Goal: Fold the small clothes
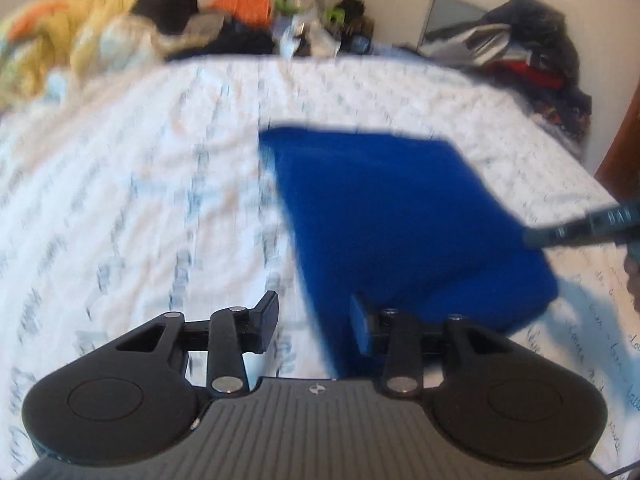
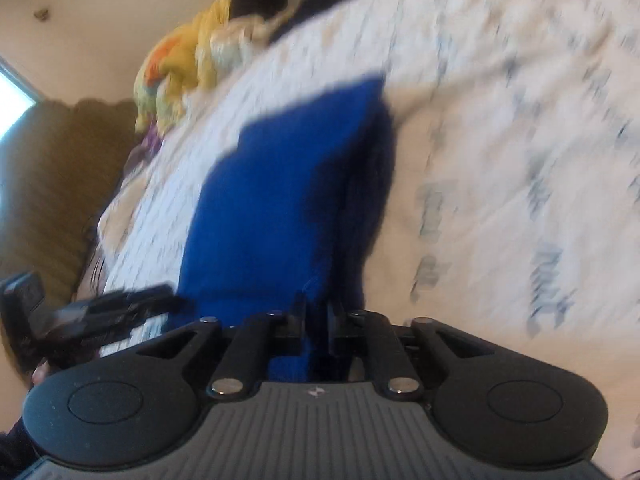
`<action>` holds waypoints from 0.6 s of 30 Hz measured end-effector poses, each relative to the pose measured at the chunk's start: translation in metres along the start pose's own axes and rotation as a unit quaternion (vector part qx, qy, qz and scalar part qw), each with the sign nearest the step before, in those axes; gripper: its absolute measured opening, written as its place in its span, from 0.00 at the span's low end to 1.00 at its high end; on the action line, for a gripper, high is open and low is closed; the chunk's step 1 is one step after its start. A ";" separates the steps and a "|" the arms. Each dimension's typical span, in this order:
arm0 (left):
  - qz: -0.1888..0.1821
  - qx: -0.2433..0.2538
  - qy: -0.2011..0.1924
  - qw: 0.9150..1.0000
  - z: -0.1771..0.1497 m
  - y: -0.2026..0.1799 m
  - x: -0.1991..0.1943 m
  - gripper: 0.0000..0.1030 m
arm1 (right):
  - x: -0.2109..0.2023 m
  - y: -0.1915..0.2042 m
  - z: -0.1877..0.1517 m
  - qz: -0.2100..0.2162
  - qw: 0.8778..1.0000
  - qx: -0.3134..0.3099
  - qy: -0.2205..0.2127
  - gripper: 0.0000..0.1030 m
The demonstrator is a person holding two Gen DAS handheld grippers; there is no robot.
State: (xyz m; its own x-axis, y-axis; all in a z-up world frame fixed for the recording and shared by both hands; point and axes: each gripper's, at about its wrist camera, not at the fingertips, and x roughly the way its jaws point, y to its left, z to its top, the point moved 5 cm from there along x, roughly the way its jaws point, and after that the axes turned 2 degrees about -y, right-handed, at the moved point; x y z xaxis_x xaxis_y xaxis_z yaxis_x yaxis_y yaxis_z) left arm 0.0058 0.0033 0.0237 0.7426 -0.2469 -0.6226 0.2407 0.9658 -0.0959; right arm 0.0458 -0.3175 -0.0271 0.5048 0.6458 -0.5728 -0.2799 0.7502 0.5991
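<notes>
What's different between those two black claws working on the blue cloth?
The left gripper has its jaws spread apart, with nothing between them; the right gripper has its jaws nearly closed, pinching the blue cloth. The left one sits at the cloth's near edge over the white bedsheet; the right one lifts the cloth's edge off the bed. Both are the same black two-fingered tool.

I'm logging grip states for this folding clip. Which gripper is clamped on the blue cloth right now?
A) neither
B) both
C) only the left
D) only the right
D: in the right wrist view the right gripper has its fingers pinched on a ridge of the blue cloth, while in the left wrist view the left gripper stands open, its fingers apart at the cloth's near edge with nothing between them.
</notes>
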 end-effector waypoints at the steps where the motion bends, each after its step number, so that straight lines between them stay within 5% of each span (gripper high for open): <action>1: -0.008 0.008 -0.018 1.000 0.007 -0.008 -0.004 0.48 | -0.008 -0.001 0.012 -0.004 0.999 0.007 -0.032 0.23; 3: -0.038 0.024 -0.046 0.998 0.019 -0.032 -0.002 0.68 | -0.010 0.005 0.040 0.011 0.997 0.017 -0.077 0.32; 7: -0.056 0.081 -0.029 0.995 0.016 -0.074 0.040 0.71 | 0.045 0.035 0.083 0.046 0.996 -0.029 -0.067 0.47; 9: -0.037 0.098 0.004 0.994 0.001 -0.072 0.063 0.70 | 0.085 0.039 0.085 0.007 0.997 -0.069 -0.030 0.50; 10: -0.035 0.128 -0.020 0.991 -0.009 -0.070 0.063 0.71 | 0.107 0.034 0.077 -0.049 0.994 -0.102 -0.003 0.49; 12: -0.035 0.178 -0.044 0.983 -0.024 -0.066 0.058 0.72 | 0.112 0.030 0.063 -0.057 0.980 -0.185 -0.031 0.48; 17: -0.047 0.113 -0.025 0.992 -0.011 -0.046 0.039 0.70 | 0.084 0.032 0.055 -0.086 0.981 -0.166 -0.044 0.49; 18: -0.054 0.086 -0.032 0.994 -0.008 -0.039 0.030 0.77 | 0.070 0.034 0.054 -0.075 0.986 -0.141 -0.049 0.53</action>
State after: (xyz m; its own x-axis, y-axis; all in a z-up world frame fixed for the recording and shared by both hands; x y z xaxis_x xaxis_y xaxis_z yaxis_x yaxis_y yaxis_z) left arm 0.0135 -0.0408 0.0026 0.7432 -0.3586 -0.5648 0.4212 0.9067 -0.0215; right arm 0.1156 -0.2544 -0.0167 0.6297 0.5188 -0.5782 -0.4061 0.8544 0.3243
